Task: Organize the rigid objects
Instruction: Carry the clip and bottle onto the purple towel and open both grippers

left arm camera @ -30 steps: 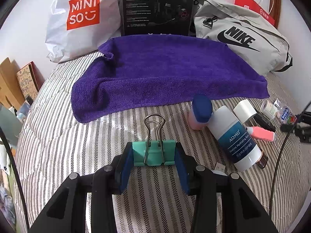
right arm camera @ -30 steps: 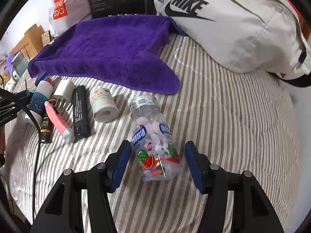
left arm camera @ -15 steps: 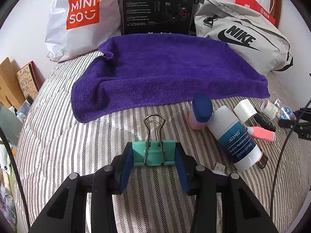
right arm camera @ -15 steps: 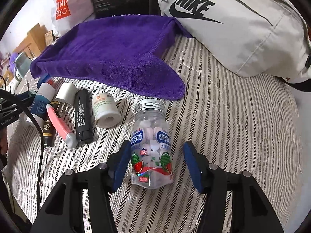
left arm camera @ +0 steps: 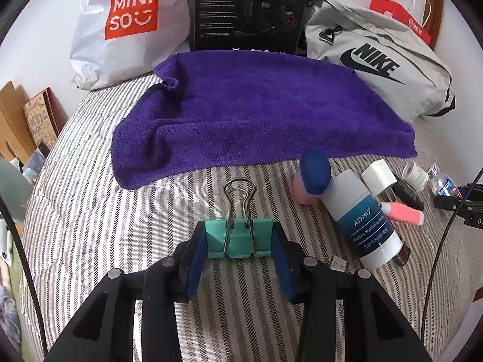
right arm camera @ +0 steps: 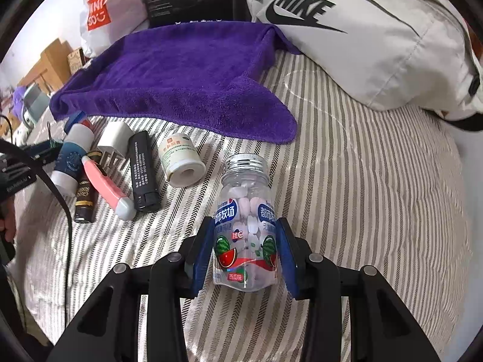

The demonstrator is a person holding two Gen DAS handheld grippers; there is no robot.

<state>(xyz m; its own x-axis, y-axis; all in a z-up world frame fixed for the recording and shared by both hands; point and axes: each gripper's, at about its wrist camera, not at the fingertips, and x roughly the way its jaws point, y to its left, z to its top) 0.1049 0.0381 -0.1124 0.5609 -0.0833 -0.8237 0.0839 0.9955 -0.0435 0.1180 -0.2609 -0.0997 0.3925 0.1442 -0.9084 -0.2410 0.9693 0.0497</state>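
A clear bottle [right arm camera: 245, 235] of pale candies is clamped by the right gripper [right arm camera: 245, 252], tilted downward over the bed [right arm camera: 377, 196]. A green clip [left arm camera: 238, 238] is pinched in the left gripper [left arm camera: 238, 246].

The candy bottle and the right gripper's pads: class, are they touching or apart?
Touching. The right wrist view shows the right gripper with both blue pads pressed against the sides of the candy bottle, no gap visible.

On the bed [left arm camera: 90, 211] the towel [left arm camera: 256, 114] lies in front of the shopping bag [left arm camera: 126, 27], the box [left arm camera: 250, 9] and the sports bag [left arm camera: 383, 60]. Before the towel, the binder clip [left arm camera: 238, 238] is left; the tubes [left arm camera: 362, 217] and the candy bottle [right arm camera: 244, 229] lie right.
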